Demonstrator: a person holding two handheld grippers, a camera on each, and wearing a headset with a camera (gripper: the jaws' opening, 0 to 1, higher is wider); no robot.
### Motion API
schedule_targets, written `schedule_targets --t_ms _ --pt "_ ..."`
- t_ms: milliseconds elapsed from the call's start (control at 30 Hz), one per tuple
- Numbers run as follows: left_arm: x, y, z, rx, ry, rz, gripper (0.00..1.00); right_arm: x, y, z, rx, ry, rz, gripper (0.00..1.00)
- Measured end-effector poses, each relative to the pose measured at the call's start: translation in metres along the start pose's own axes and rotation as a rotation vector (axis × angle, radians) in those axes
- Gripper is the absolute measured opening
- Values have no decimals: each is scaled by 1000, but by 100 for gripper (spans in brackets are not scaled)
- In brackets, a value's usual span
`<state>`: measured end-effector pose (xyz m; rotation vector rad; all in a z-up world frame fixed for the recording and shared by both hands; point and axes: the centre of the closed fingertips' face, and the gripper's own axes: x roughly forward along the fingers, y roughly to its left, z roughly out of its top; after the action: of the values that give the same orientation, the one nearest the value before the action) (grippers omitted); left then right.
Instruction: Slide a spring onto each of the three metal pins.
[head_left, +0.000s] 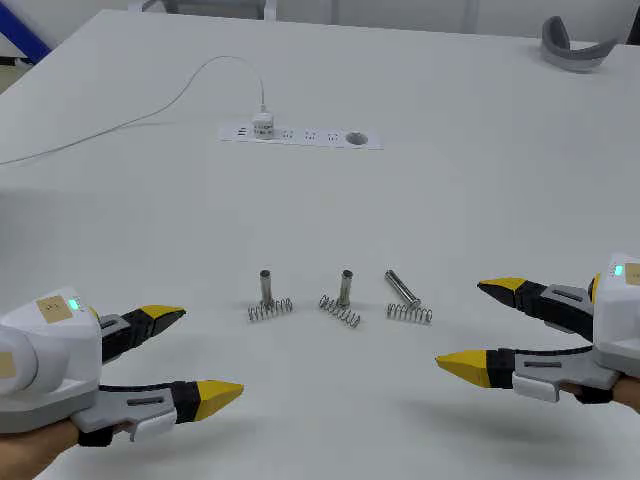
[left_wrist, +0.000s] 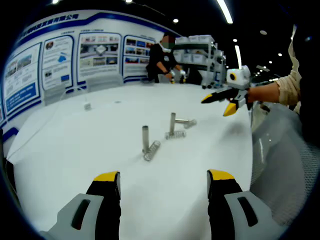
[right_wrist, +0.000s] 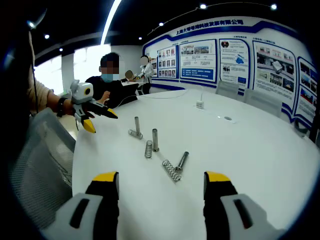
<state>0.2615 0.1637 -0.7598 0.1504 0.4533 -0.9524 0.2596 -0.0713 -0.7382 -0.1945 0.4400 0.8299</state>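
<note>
Three metal pins sit mid-table: the left pin (head_left: 266, 287) and middle pin (head_left: 346, 287) stand upright, the right pin (head_left: 402, 287) lies on its side. A spring lies flat by each: the left spring (head_left: 270, 310), the middle spring (head_left: 340, 312), the right spring (head_left: 410, 314). My left gripper (head_left: 198, 352) hovers open at the near left, well short of the pins, nothing between its fingers. My right gripper (head_left: 472, 325) hovers open at the near right, also apart from them. The pins (left_wrist: 145, 138) and springs (right_wrist: 171, 170) lie ahead of both sets of jaws.
A white power strip (head_left: 300, 134) with a plugged-in charger and cable lies farther back on the white table (head_left: 450, 200). A grey curved object (head_left: 574, 48) rests at the far right corner. People are in the background beyond the table.
</note>
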Motion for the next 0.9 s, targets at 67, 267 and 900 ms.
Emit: schedule_targets --t_ms 67,267,900 --pt "0 0 0 1 1 1 71 0 1 0 0 4 -1 70" --pt "0 1 0 2 2 5 71 0 0 2 3 4 -4 69" --pt "0 3 0 7 7 15 69 2 -14 11 23 -1 -32 64"
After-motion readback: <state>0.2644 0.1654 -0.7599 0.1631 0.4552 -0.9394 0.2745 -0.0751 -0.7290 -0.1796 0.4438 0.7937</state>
